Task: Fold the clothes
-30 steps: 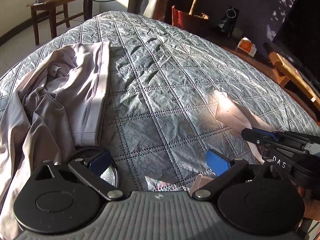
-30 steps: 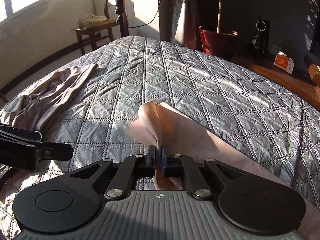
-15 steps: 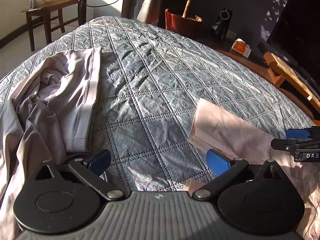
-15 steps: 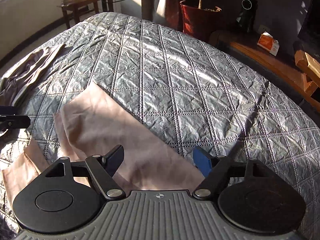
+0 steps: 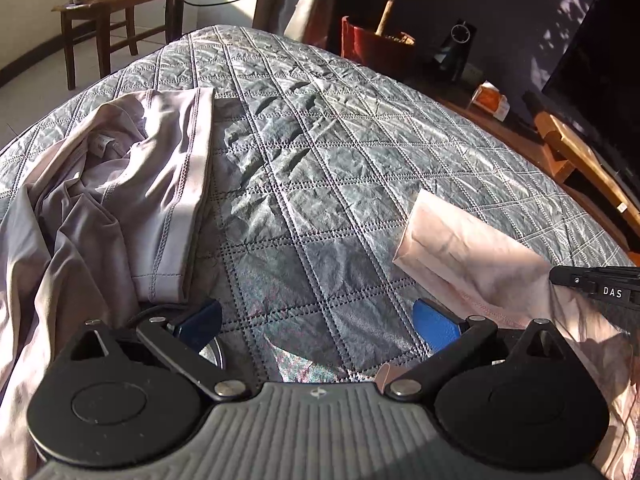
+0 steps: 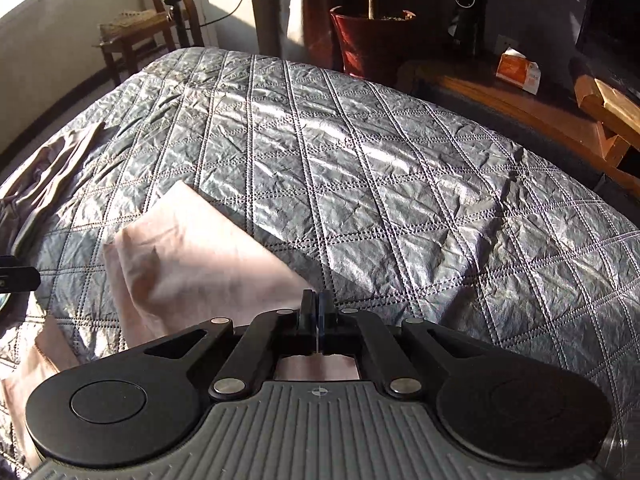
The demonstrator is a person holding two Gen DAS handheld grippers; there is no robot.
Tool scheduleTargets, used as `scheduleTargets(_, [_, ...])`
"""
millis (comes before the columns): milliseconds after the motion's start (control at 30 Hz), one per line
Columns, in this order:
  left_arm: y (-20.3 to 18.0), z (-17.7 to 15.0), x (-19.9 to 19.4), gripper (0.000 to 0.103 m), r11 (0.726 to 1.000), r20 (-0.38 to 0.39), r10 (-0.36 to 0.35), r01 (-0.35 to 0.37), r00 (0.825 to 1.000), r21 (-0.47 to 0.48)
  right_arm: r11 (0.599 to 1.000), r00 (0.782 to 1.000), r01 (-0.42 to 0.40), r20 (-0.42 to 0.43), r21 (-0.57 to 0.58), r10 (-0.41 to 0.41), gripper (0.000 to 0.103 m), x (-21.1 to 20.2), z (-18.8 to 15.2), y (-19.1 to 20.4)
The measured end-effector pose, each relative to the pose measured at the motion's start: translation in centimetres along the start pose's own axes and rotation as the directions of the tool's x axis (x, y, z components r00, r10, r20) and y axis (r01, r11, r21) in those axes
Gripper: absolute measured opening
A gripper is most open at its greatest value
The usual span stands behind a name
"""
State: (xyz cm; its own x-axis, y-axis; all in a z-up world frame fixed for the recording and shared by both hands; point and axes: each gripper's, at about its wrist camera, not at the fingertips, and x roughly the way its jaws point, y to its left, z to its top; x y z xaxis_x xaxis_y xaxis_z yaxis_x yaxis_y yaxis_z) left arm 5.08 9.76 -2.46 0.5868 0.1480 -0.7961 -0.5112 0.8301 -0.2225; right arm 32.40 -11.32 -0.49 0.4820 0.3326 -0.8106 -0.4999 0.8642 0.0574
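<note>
A pale pink cloth (image 6: 192,256) lies partly folded on the grey quilted bed (image 6: 360,168); it also shows at the right of the left wrist view (image 5: 472,256). My right gripper (image 6: 317,312) is shut on the near right edge of the pink cloth. My left gripper (image 5: 316,320) is open and empty, low over the quilt, between the pink cloth and a crumpled mauve garment (image 5: 120,192) at the left. The right gripper's side shows at the right edge of the left wrist view (image 5: 600,284).
A wooden chair with shoes (image 5: 108,0) stands beyond the bed's far left. A red plant pot (image 6: 368,44), a dark speaker (image 6: 466,12), an orange box (image 6: 518,68) and wooden furniture (image 6: 600,112) line the far right side.
My right gripper let go of the pink cloth, opened, then shut again on its near edge. The cloth now lies flatter on the quilt. My left gripper stayed open.
</note>
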Motion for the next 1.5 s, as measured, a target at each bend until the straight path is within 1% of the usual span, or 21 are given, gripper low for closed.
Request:
scheduleTargets(133, [-0.3,-0.1,-0.1,0.101,1.0,0.001,-0.016,0.016,1.0,0.009,0.996,0.992,0.088,0.088,-0.034,-0.085,0.0,-2.0,1.1,0.3])
scheduleTargets(200, [-0.9,-0.4,-0.2,0.101,0.995,-0.024,-0.092,0.093,0.995,0.025,0.993,0.987,0.107,0.128,-0.057,-0.099,0.0,-3.2,1.2,0.9])
scheduleTargets(267, [-1.6,-0.9,-0.3,0.101,0.981,-0.059,-0.186,0.188,0.981,0.041,0.988,0.98,0.136,0.156,-0.075,-0.123,0.0,-4.3,0.7,1.4])
scheduleTargets(333, [-2.4,-1.5,-0.1,0.102,0.956,-0.113,-0.281,0.288,0.953,0.054,0.986,0.974,0.149,0.18,-0.067,-0.135,0.0,-5.2,0.2,1.7])
scheduleTargets(367, [-3.0,-2.0,0.2,0.102,0.948,-0.147,-0.297,0.309,0.944,0.07,0.986,0.971,0.156,0.193,-0.057,-0.142,0.0,-5.7,-0.1,1.8])
scheduleTargets(433, [-4.4,-2.9,0.4,0.102,0.955,-0.158,-0.233,0.257,0.96,0.15,0.987,0.964,0.157,0.222,-0.038,-0.145,0.0,-6.9,-0.7,2.2])
scheduleTargets(500, [-5.7,-3.5,0.4,0.102,0.953,-0.133,-0.122,0.153,0.984,0.26,0.985,0.955,0.166,0.255,-0.041,-0.151,0.0,-8.4,-1.7,3.1])
scheduleTargets(567, [-6.1,-3.7,0.8,0.102,0.951,-0.128,-0.06,0.096,0.99,0.294,0.982,0.947,0.177,0.282,-0.062,-0.153,0.0,-10.0,-2.8,4.4])
scheduleTargets(733, [-3.3,-2.0,1.1,0.102,0.99,-0.104,-0.069,0.081,0.992,0.116,0.987,0.95,0.138,0.292,-0.079,-0.11,0.0,-13.3,-7.3,8.8])
scheduleTargets(800, [-1.9,-1.5,1.2,0.102,0.997,-0.091,-0.067,0.07,0.994,0.038,0.981,0.957,0.142,0.272,-0.13,-0.103,0.001,-13.6,-9.5,11.3])
scheduleTargets(867, [-1.1,-1.2,1.1,0.102,0.996,-0.082,-0.086,0.085,0.993,-0.019,0.988,0.964,0.121,0.249,-0.099,-0.093,0.001,-13.5,-11.7,12.8])
scheduleTargets(900, [-1.0,-1.2,1.1,0.102,0.996,-0.08,-0.088,0.086,0.993,-0.024,0.992,0.966,0.108,0.243,-0.07,-0.088,0.001,-13.5,-12.8,13.4])
scheduleTargets(967, [-1.2,-1.3,1.2,0.102,0.997,-0.082,-0.081,0.08,0.993,-0.013,0.981,0.978,0.142,0.173,-0.134,-0.118,0.002,-12.1,-15.4,14.9])
scheduleTargets(1067, [-1.7,-1.5,1.0,0.102,0.997,-0.08,-0.072,0.073,0.994,0.005,0.989,0.994,0.096,0.065,-0.113,-0.089,0.003,-10.4,-17.4,14.8])
scheduleTargets(1133, [-1.7,-1.5,0.9,0.102,0.997,-0.077,-0.071,0.072,0.994,0.004,0.998,0.997,0.054,0.053,-0.029,-0.052,0.004,-10.8,-17.2,13.8])
scheduleTargets(1233, [-1.5,-1.6,0.1,0.102,0.997,-0.064,-0.077,0.078,0.995,0.013,0.992,0.991,-0.018,0.135,0.126,0.001,0.007,-13.2,-15.4,11.9])
scheduleTargets(1300, [-1.5,-1.7,-0.7,0.102,0.996,-0.055,-0.079,0.081,0.995,0.036,0.956,0.972,-0.107,0.232,0.274,0.042,0.014,-15.1,-13.7,9.5])
scheduleTargets(1367, [-1.5,-1.9,-1.4,0.102,0.995,-0.048,-0.078,0.081,0.996,0.062,0.911,0.953,-0.148,0.301,0.385,0.028,0.023,-16.2,-11.8,6.8])
scheduleTargets(1433, [-1.4,-2.2,-1.5,0.102,0.994,-0.049,-0.067,0.071,0.997,0.078,0.865,0.948,-0.153,0.317,0.477,-0.008,0.059,-16.2,-9.4,3.8])
scheduleTargets(1467, [-1.3,-2.3,-1.4,0.102,0.995,-0.057,-0.067,0.071,0.996,0.075,0.854,0.958,-0.14,0.286,0.502,-0.011,0.087,-15.7,-8.4,2.7])
scheduleTargets(1500, [-1.2,-2.4,-1.2,0.102,0.995,-0.065,-0.068,0.073,0.996,0.069,0.842,0.967,-0.126,0.253,0.524,-0.013,0.086,-15.1,-7.3,1.5])
